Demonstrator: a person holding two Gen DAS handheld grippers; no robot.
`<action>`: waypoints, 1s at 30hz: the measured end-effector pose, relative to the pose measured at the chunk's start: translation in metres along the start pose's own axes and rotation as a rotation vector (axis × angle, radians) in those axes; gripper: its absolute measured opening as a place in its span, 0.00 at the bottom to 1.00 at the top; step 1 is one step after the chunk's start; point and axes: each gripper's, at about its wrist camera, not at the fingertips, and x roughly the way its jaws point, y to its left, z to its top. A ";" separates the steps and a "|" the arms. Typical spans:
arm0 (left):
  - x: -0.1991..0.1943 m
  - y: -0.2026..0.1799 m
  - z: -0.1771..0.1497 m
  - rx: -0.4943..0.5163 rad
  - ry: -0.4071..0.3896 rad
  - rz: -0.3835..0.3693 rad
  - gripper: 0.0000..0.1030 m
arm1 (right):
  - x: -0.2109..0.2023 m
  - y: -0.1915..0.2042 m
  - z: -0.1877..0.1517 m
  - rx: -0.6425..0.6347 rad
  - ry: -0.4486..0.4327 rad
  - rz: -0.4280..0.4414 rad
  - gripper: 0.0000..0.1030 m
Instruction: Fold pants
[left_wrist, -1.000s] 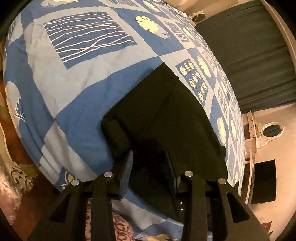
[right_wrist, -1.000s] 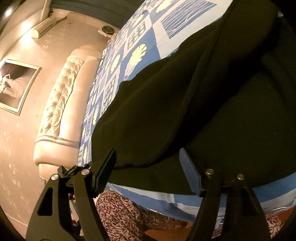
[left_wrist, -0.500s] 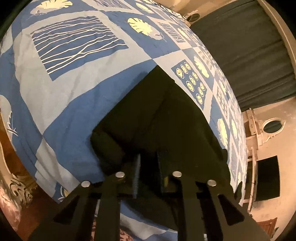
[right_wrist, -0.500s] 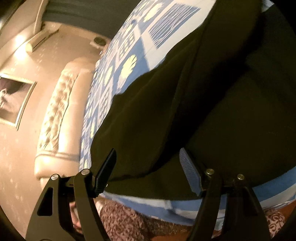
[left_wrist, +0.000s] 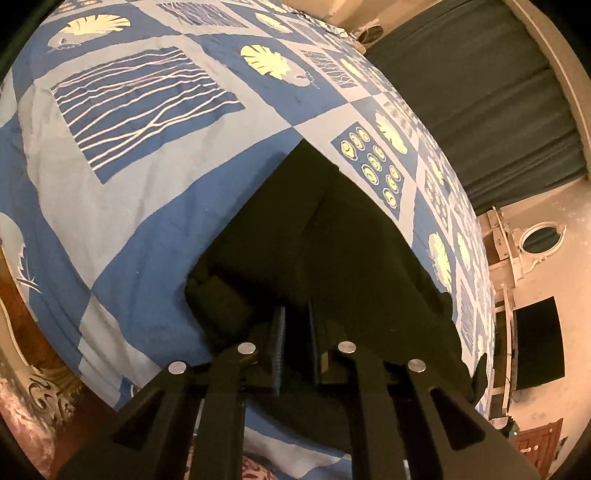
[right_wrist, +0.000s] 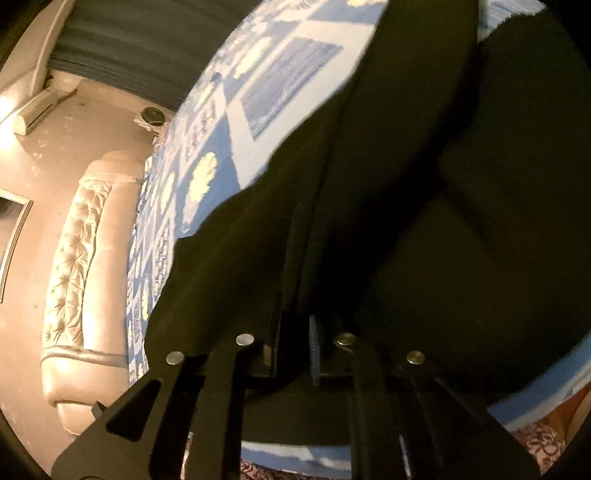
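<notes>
Black pants (left_wrist: 332, 236) lie on a bed with a blue patterned sheet (left_wrist: 147, 155), near its front edge. In the left wrist view my left gripper (left_wrist: 295, 332) is shut on the near edge of the pants, dark cloth pinched between its pads beside a thick folded hem (left_wrist: 218, 299). In the right wrist view the pants (right_wrist: 424, 240) fill most of the picture, and my right gripper (right_wrist: 295, 339) is shut on their near edge, with a ridge of cloth running up from between the pads. The pants stretch away over the sheet (right_wrist: 288, 88).
A tufted cream headboard (right_wrist: 81, 266) stands at the far left of the bed. Dark curtains (left_wrist: 480, 99) hang beyond the bed, with a dark screen (left_wrist: 539, 343) and an oval mirror (left_wrist: 543, 236) on the right wall. Patterned carpet (right_wrist: 543, 443) shows below the bed's edge.
Both grippers have gone from open to shut on the pants' near edge; the left closed first, the right within the last half second. The right view has rolled a little and moved in closer.
</notes>
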 end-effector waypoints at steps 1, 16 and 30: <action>-0.004 0.000 0.000 0.004 -0.006 -0.007 0.11 | -0.007 0.003 -0.002 -0.012 -0.008 0.006 0.11; -0.017 0.017 -0.010 -0.021 0.016 -0.045 0.11 | -0.028 -0.025 -0.043 0.009 0.023 0.006 0.11; -0.010 0.011 -0.016 -0.095 0.038 -0.010 0.27 | -0.022 -0.025 -0.040 0.035 0.035 0.064 0.31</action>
